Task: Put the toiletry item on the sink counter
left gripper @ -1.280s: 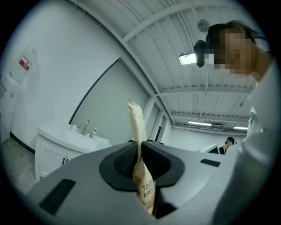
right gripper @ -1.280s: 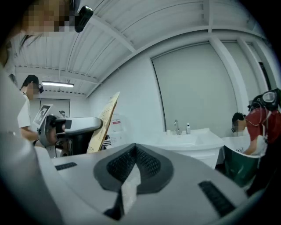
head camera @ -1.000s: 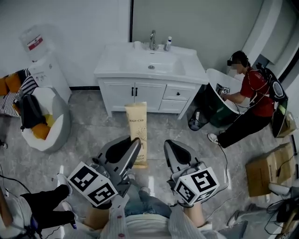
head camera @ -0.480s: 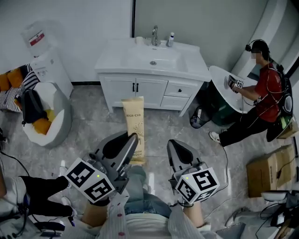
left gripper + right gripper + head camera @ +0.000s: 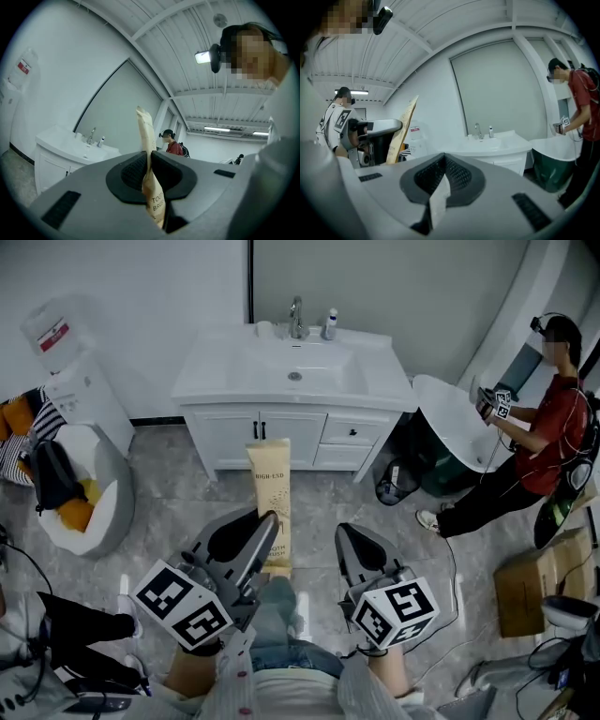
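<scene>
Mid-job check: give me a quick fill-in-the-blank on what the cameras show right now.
1. The left gripper is shut on a tan ____ package.
2. The faucet stands at the ____ edge of the sink counter.
3. In the head view, the person in the red shirt stands to the ____ of the sink counter.

Missing words: toothbrush; back; right.

Grey marbled floor [image 5: 169, 512], white walls [image 5: 141, 287], a beanbag chair [image 5: 105, 523] beside a water dispenser [image 5: 80, 390]
</scene>
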Demonstrator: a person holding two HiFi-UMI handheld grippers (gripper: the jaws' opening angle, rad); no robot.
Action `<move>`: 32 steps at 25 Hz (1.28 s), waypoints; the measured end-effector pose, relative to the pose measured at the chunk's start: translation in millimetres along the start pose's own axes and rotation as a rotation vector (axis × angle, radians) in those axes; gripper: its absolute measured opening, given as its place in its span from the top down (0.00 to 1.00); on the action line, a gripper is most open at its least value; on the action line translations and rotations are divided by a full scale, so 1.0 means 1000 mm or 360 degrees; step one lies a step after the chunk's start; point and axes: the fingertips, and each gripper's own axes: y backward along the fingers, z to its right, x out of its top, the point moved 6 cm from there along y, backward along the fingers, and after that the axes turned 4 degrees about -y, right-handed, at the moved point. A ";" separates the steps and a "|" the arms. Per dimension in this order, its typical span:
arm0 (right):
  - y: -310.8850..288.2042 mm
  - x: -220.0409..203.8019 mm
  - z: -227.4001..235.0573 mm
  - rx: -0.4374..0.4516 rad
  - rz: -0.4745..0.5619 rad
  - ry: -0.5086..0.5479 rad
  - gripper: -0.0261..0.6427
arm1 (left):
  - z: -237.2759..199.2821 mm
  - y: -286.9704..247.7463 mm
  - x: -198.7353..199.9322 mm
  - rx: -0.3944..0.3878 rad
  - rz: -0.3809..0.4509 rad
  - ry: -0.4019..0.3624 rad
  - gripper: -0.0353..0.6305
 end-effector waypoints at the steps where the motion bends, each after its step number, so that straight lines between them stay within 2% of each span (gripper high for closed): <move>1: -0.011 0.004 0.008 -0.0011 -0.0004 -0.0006 0.95 | -0.009 -0.012 0.002 -0.0009 -0.0007 0.0004 0.88; 6: -0.067 0.019 0.041 -0.0083 -0.0024 -0.0023 0.95 | -0.062 -0.065 0.009 -0.0068 -0.0040 0.0030 0.88; 16: -0.126 0.050 0.094 -0.0175 -0.0054 -0.0070 0.95 | -0.112 -0.142 0.025 -0.0160 -0.0074 0.0069 0.88; 32: -0.208 0.067 0.119 -0.0167 -0.0048 -0.0067 0.95 | -0.186 -0.181 0.038 -0.0132 -0.0060 0.0070 0.88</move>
